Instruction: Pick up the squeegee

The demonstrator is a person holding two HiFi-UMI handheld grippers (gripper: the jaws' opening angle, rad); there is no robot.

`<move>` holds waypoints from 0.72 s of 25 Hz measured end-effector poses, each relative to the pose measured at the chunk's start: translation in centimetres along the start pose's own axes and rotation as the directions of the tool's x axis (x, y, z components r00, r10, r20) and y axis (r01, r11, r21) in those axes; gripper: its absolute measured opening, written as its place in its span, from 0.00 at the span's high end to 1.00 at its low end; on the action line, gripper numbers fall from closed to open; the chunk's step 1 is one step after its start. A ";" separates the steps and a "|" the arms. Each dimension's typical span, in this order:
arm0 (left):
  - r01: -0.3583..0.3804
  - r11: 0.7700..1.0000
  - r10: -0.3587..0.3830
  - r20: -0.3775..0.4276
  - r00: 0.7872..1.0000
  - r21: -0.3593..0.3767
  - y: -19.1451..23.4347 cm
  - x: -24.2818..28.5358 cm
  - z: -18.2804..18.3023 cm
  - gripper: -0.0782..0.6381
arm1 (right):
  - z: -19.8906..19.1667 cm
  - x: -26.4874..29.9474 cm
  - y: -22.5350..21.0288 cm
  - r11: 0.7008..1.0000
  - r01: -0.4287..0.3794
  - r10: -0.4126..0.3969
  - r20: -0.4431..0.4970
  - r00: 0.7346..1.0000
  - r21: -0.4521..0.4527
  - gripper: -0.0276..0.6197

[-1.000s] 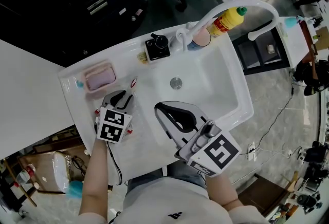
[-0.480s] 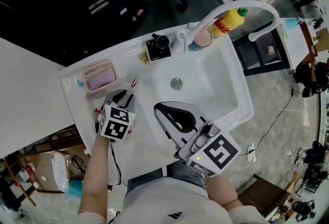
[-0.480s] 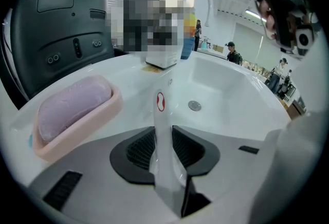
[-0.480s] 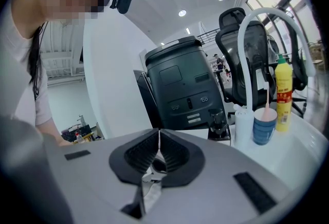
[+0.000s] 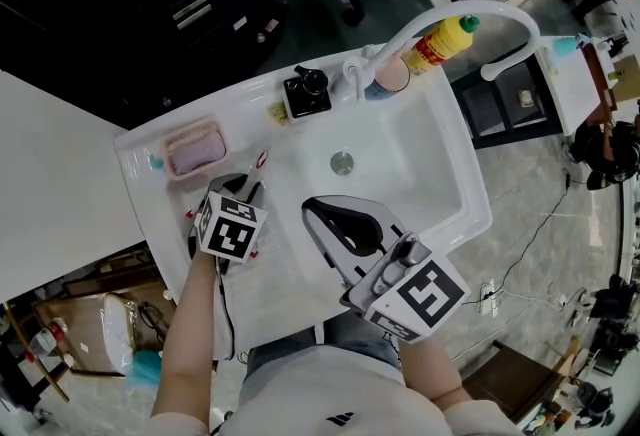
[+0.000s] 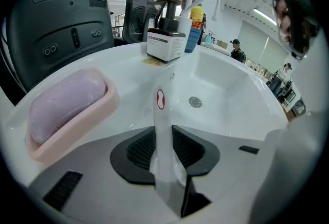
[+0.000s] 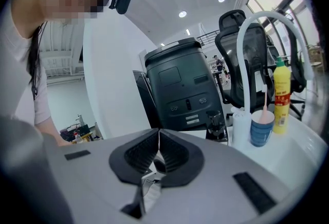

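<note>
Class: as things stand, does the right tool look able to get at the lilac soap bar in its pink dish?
Probably not directly: the left tool, clamped on the white squeegee handle, lies between the right tool and the lilac soap bar.

No word or number can be read anywhere. The pump bottle [image 6: 165,45] carries a white label with print too small to make out, the yellow bottle [image 7: 281,97] a red label (just as illegible), and the squeegee [image 6: 161,120] a small red oval mark on its handle.
</note>
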State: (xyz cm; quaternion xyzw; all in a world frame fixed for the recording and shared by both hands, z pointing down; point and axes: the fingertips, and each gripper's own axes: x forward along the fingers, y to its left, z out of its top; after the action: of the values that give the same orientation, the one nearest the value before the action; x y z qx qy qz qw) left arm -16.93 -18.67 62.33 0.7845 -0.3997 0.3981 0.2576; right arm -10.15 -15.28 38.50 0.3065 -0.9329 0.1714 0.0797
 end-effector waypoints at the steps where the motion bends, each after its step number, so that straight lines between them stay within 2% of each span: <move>1: -0.005 1.000 0.005 -0.001 1.000 -0.001 0.0 -0.1 0.0 0.73 | 0.0 -0.1 -0.1 1.000 0.005 -0.005 0.001 1.000 0.001 0.94; 6: -0.044 0.999 0.044 0.005 0.999 0.032 0.1 -0.3 -0.2 0.74 | 0.1 -0.8 -0.3 1.000 0.018 -0.018 0.006 1.000 0.002 0.94; 10: -0.035 0.999 0.035 0.008 0.999 -0.003 0.0 -0.7 -0.5 0.74 | 0.2 -1.2 -0.2 1.000 0.021 -0.021 0.006 1.000 -0.001 0.94; 13: -0.036 0.999 0.036 0.014 0.999 0.000 -0.2 -1.1 -0.6 0.74 | 0.2 -1.5 -0.2 1.000 0.022 -0.022 0.006 1.000 -0.002 0.94; 18: -0.025 0.999 0.026 0.051 0.998 -0.029 -1.1 -2.3 -0.3 0.74 | 0.3 -1.8 0.2 1.000 0.010 -0.010 0.008 1.000 -0.009 0.94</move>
State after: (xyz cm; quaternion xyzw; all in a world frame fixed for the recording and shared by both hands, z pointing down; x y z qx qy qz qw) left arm -17.00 -16.92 60.50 0.7855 -0.4218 0.3754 0.2531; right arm -8.82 -14.25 37.76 0.3112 -0.9325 0.1656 0.0783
